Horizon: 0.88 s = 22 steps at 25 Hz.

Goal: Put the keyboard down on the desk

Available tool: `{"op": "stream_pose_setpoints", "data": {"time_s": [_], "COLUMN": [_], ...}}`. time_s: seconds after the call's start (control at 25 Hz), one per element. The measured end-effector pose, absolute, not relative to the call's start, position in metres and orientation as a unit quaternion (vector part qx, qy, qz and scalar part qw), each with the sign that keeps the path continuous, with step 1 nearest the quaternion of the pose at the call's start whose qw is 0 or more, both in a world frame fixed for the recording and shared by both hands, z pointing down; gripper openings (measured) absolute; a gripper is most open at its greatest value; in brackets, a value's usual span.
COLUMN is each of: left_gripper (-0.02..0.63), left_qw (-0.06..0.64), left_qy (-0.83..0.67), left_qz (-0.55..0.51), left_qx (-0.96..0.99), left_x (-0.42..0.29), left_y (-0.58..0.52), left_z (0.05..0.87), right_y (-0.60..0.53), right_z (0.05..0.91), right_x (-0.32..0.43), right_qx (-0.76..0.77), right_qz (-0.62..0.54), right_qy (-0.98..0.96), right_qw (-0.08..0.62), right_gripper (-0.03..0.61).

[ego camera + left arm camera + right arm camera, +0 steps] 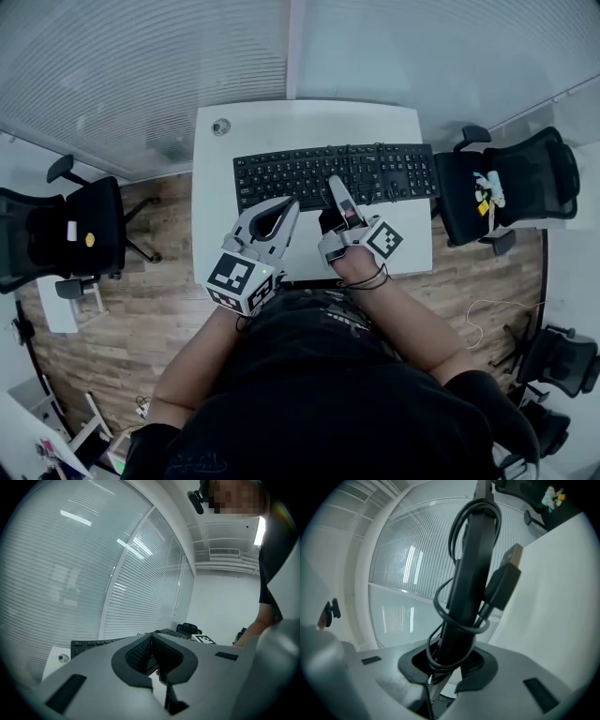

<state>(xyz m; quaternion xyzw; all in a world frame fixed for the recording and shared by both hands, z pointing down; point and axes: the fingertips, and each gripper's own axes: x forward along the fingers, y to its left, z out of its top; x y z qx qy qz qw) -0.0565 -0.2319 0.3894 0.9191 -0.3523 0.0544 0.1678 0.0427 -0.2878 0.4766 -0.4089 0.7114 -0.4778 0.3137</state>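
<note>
A black keyboard stretches across the white desk, its right end reaching past the desk's right edge. My right gripper is shut on its near edge. In the right gripper view the keyboard runs edge-on out of the jaws of the right gripper, with its cable looped round it and the USB plug sticking out. My left gripper is just left of it, tips together at the keyboard's front edge. In the left gripper view the left gripper is shut, the keyboard behind it.
A round grommet sits in the desk's far left corner. Black office chairs stand to the left and to the right of the desk. A glass wall with blinds runs behind it. The floor is wood.
</note>
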Motion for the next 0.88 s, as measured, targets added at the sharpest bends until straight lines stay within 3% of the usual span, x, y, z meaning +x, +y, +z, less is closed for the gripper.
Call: {"op": "stream_pose_setpoints", "data": {"time_s": [0.88], "left_gripper": [0.018], "left_qw": [0.227], "left_qy": [-0.354], "left_qz": [0.089], "left_qx": [0.903], "left_x": [-0.033], "left_y": [-0.251], "left_z": [0.463], "right_y": [-0.307], "right_z": [0.561], "right_x": [0.054], "right_qx": [-0.394], "right_qz": [-0.522], "right_qy": [0.697], "right_qw": [0.294], "right_gripper": [0.103]}}
